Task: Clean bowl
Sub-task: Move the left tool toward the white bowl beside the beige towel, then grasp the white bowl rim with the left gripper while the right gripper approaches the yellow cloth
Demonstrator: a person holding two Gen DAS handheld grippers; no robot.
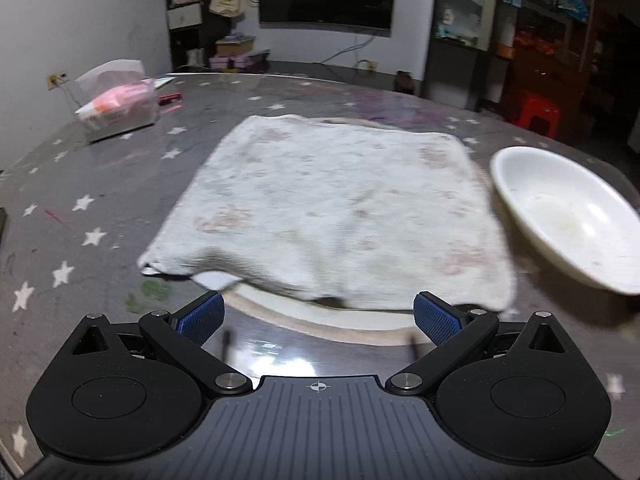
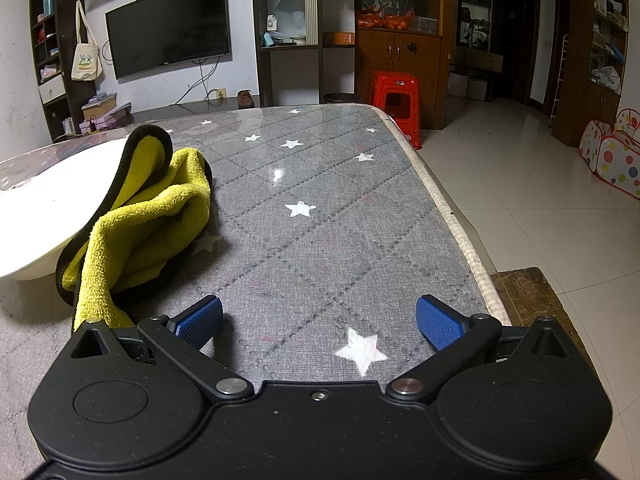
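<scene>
Bowl (image 1: 568,216) likely light, rigid, slippery: pinch at rim; yellow cloth (image 2: 140,224) soft, bunches easily; left gripper (image 1: 319,318), right gripper (image 2: 319,322) jaws apart, empty

Left tool (image 1: 319,317) spread wide (holding nothing), right tool (image 2: 319,322) likewise

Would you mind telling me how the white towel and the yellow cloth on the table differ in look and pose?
The white towel is pale with faint pinkish marks; the yellow cloth is bright yellow with a dark edging. The white towel lies spread nearly flat, while the yellow cloth sits crumpled in a heap with one edge curling upward. The yellow cloth rests against the white bowl; the white towel lies beside it. Both rest on the grey star-patterned table.
</scene>
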